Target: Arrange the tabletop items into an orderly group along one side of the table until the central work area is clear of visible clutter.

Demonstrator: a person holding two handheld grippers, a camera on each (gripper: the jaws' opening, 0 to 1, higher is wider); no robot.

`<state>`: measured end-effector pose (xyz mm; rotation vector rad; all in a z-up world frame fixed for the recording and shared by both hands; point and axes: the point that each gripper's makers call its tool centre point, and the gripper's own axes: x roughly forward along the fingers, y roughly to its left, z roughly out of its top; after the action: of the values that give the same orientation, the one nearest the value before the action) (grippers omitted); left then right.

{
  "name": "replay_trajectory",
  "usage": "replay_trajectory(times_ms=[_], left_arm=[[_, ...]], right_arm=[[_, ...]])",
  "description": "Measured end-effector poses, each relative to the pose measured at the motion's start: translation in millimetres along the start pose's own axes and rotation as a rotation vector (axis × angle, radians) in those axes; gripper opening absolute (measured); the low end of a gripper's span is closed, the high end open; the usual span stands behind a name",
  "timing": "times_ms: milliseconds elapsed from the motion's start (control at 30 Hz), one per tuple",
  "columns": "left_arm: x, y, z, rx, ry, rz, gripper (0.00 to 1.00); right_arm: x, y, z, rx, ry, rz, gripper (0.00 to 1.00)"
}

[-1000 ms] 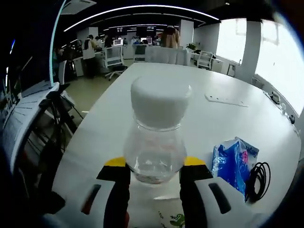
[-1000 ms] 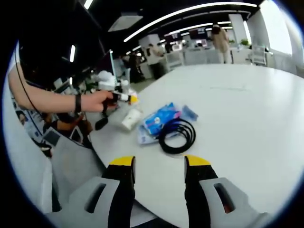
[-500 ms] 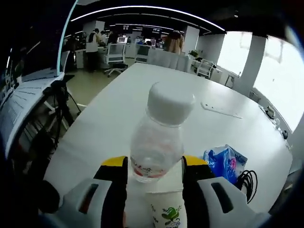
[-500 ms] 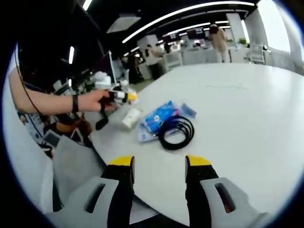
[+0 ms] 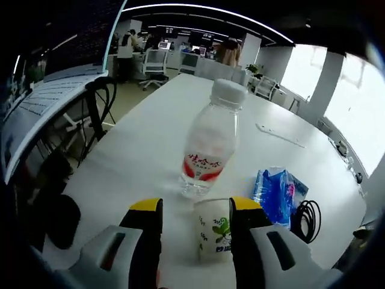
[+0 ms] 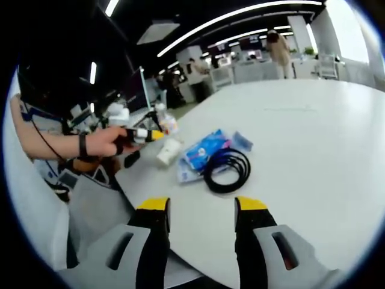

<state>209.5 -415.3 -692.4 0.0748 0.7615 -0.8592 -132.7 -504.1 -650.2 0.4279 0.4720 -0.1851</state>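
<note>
In the left gripper view, the left gripper [image 5: 195, 211] is hovering low over the white table [image 5: 144, 150], near its edge. Its two jaws are standing apart and are gripping nothing. A clear plastic bottle [image 5: 207, 147] with a white cap and a red label is standing upright on the table just ahead of the jaws, free of them. A paper cup [image 5: 215, 236] with a green print is lying on its side between the jaw tips, and I cannot tell if a jaw is touching it. To the right of the cup, a blue tissue pack [image 5: 274, 194] is lying, and beside it a coiled black cable [image 5: 308, 218].

In the right gripper view, the right gripper [image 6: 197, 208] is waiting over the bare near part of the table, its jaws wide apart and holding nothing. Farther off, the black cable [image 6: 227, 170], the tissue pack [image 6: 203, 150], the cup [image 6: 168, 151] and the bottle [image 6: 165, 120] are sitting close together by one edge of the table. The person's hand [image 6: 105, 142] is holding the left gripper [image 6: 144, 135] there.

In my judgement the task is well advanced: the items are already forming one group along the side, and the wide centre is looking free. What is possibly left is to stand the cup upright and to tidy the loose cable.
</note>
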Motion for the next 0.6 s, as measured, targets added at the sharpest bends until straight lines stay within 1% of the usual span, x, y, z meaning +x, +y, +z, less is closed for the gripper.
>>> replay_trajectory(times_ms=[267, 600], left_arm=[[-7, -9.1, -16.6, -0.03, 0.028, -0.02, 0.44], [-5, -22.5, -23.6, -0.041, 0.055, -0.061, 0.46]], right_arm=[[-1, -6, 4.7, 0.018, -0.021, 0.007, 0.4], [-7, -10, 0.5, 0.034, -0.028, 0.001, 0.4]])
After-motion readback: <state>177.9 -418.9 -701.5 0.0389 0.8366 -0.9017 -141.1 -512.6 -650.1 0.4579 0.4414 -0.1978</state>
